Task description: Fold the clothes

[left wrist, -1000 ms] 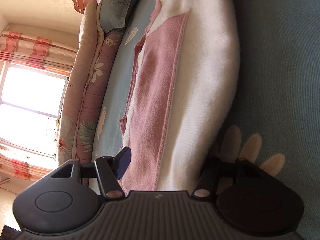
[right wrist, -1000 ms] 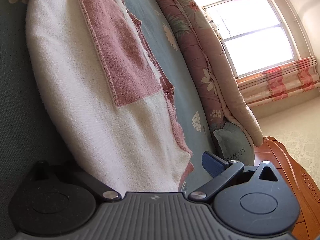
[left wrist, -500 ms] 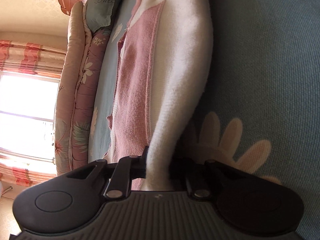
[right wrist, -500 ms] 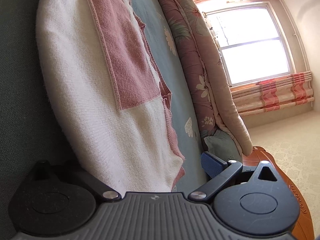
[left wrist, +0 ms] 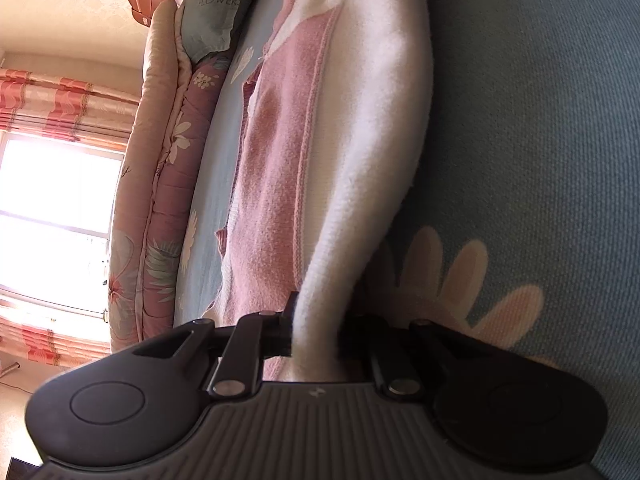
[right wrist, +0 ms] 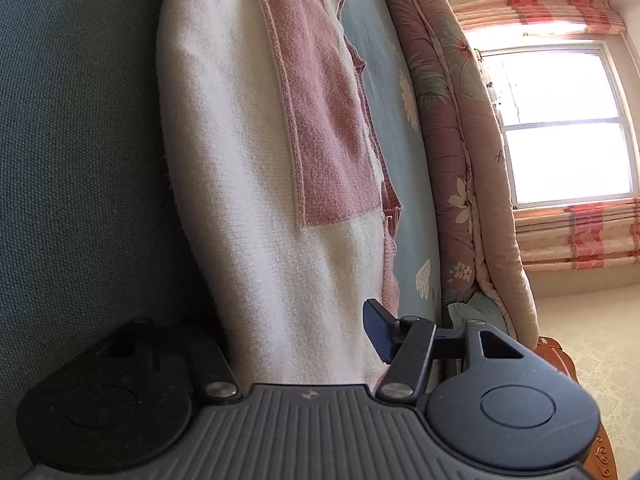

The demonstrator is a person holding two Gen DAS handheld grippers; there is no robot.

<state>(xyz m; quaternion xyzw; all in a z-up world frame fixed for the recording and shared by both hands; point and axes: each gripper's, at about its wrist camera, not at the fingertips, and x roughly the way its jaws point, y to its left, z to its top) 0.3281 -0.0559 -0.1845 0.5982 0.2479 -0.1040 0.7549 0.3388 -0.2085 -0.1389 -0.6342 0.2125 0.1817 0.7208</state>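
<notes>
Cream-and-pink knit garment (left wrist: pixel 352 152) spread on the blue bedsheet (left wrist: pixel 540 140). Left gripper (left wrist: pixel 316 328) now clenched on its near edge, no longer agape. Right gripper (right wrist: pixel 296 340) just been narrowing around the opposite edge, not visibly pinching yet. Probably readying a lift-and-fold.

Right hand-held gripper (right wrist: pixel 304 336) left finger shadowed; sweater (right wrist: pixel 256 200) cut off at top

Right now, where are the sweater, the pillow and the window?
sweater (left wrist: pixel 360 152): left wrist view, cream knit beside the pink panel.
pillow (left wrist: pixel 216 12): left wrist view, its printed front.
window (right wrist: pixel 560 128): right wrist view, the bright pane.
</notes>
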